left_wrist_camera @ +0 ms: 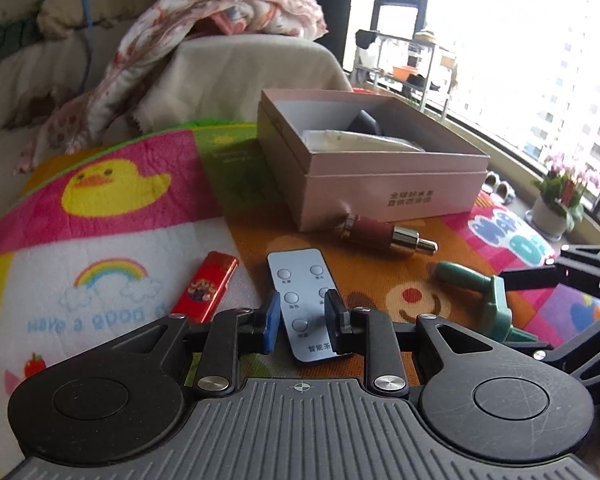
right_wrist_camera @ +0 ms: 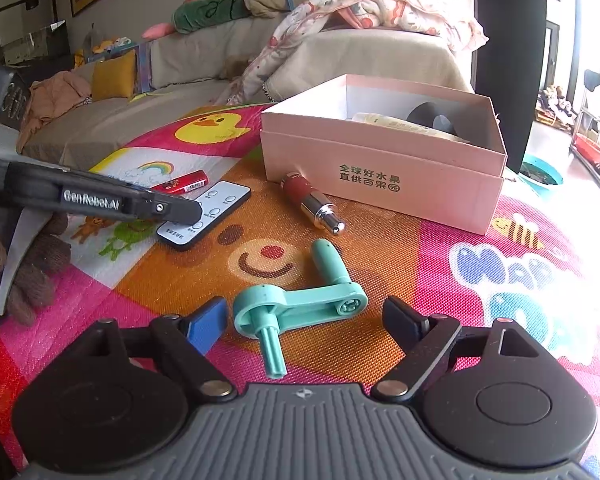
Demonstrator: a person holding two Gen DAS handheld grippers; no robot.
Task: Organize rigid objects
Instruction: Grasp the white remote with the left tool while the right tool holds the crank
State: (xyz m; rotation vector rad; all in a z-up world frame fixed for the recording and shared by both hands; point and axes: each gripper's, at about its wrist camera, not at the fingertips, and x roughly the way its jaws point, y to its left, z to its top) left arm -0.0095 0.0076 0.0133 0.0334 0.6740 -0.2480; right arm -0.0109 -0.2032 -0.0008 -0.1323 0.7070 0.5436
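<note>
Judging by what's laid out, the tidy-up is maybe partway done. A pink box (right_wrist_camera: 380, 168) sits open on the play mat (right_wrist_camera: 400, 264), at about 1 o'clock from the middle of the right wrist view, and something pale plus a dark rounded thing are already seen inside it, though what they are can't be told.

Still out on the mat, four loose items are counted: one grey remote (left_wrist_camera: 300, 304), one red lighter (left_wrist_camera: 206, 286) just beside it at its 9 o'clock, one red-and-silver tube (right_wrist_camera: 312, 202) right up against the box front, and one teal crank handle (right_wrist_camera: 296, 304).

The left gripper (left_wrist_camera: 302, 316) is seen with its jaws nearly together, and the remote lies between them; whether the pads are actually pressing on its edges can't be told for sure. The right gripper (right_wrist_camera: 310, 322) is held with jaws wide apart, nothing clamped, and the crank lies between the tips at 12 o'clock.

So four things are probably left to be boxed.
</note>
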